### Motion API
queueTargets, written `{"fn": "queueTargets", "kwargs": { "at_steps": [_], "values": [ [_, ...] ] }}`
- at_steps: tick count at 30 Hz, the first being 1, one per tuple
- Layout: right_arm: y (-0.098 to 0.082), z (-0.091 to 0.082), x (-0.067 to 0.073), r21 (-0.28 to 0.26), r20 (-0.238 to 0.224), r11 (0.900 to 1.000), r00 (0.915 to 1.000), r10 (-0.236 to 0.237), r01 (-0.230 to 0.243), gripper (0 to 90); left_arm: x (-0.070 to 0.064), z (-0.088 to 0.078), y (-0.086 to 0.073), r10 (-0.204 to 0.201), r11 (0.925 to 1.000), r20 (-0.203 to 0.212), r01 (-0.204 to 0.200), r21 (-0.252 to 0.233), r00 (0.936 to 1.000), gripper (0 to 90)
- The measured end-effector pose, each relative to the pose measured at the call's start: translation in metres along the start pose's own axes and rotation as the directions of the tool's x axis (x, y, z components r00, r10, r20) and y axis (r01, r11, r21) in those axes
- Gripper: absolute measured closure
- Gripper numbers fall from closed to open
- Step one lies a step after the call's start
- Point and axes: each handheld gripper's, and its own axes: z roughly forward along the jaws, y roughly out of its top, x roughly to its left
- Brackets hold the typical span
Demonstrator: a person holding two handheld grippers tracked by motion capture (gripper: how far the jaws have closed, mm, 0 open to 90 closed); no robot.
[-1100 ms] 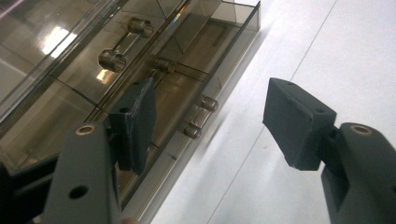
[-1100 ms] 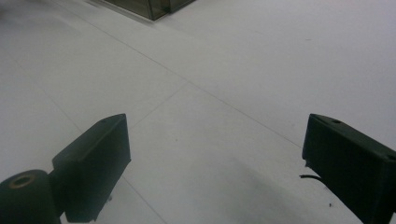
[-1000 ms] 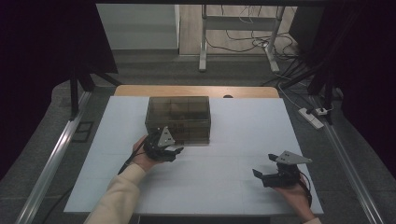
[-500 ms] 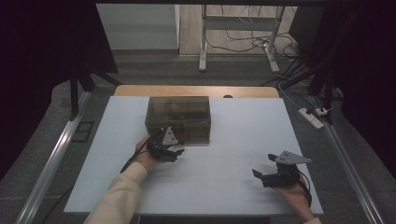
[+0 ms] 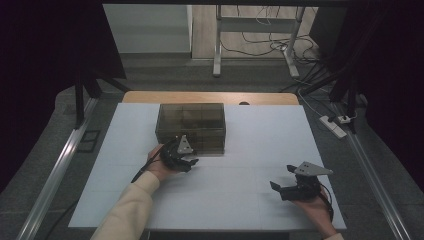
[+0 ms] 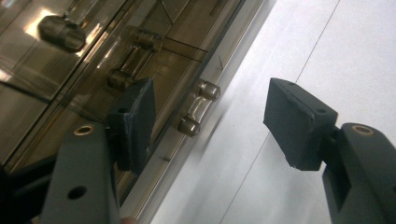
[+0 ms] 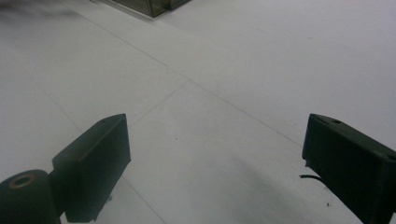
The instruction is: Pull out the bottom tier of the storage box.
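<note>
Both tongs spread: left tongs (image 5: 191, 161) at smoky box (image 5: 190, 126) front; right tongs (image 5: 278, 188) well apart.

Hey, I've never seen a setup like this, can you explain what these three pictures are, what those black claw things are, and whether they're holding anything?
There is no robot here: a person sits at a white table and holds a hand-operated two-jaw gripper in each hand. The high view comes from a fixed camera above, looking down; the person's forearms enter from the bottom. The other two pictures come from small cameras riding on each gripper, looking out along its own black jaws.

On the table stands a smoky transparent plastic box with drawers. The left gripper is right at the box's front; in the left gripper view its jaws stand apart around a small metal drawer handle without touching it. The right gripper is off by itself over the bare table near the right front corner, jaws wide apart. Neither one holds anything.
</note>
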Motion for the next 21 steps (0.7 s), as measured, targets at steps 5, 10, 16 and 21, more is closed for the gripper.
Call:
{"fn": "queueTargets", "kwargs": {
  "at_steps": [5, 10, 16, 21],
  "values": [
    [0.000, 0.000, 0.000, -0.002, 0.000, 1.000, 1.0000, 0.001, -0.001, 7.4, 0.000, 0.004, 0.002, 0.005, 0.9999, 0.000, -0.005, 0.011, 1.0000, 34.9],
    [0.000, 0.001, 0.001, 0.001, 0.003, 1.000, 1.0000, -0.005, 0.005, 7.4, 0.003, 0.008, 0.003, 0.003, 0.9995, -0.003, -0.003, 0.031, 1.0000, 35.0],
    [0.001, 0.002, 0.001, 0.004, 0.002, 1.000, 1.0000, -0.008, 0.008, 7.4, 0.003, 0.014, 0.005, 0.002, 0.9991, 0.008, -0.002, 0.042, 1.0000, 35.6],
    [0.000, 0.002, 0.001, 0.005, 0.004, 1.000, 1.0000, -0.006, 0.006, 7.4, 0.004, 0.016, 0.005, 0.001, 0.9989, 0.007, -0.001, 0.047, 1.0000, 36.9]
  ]
}}
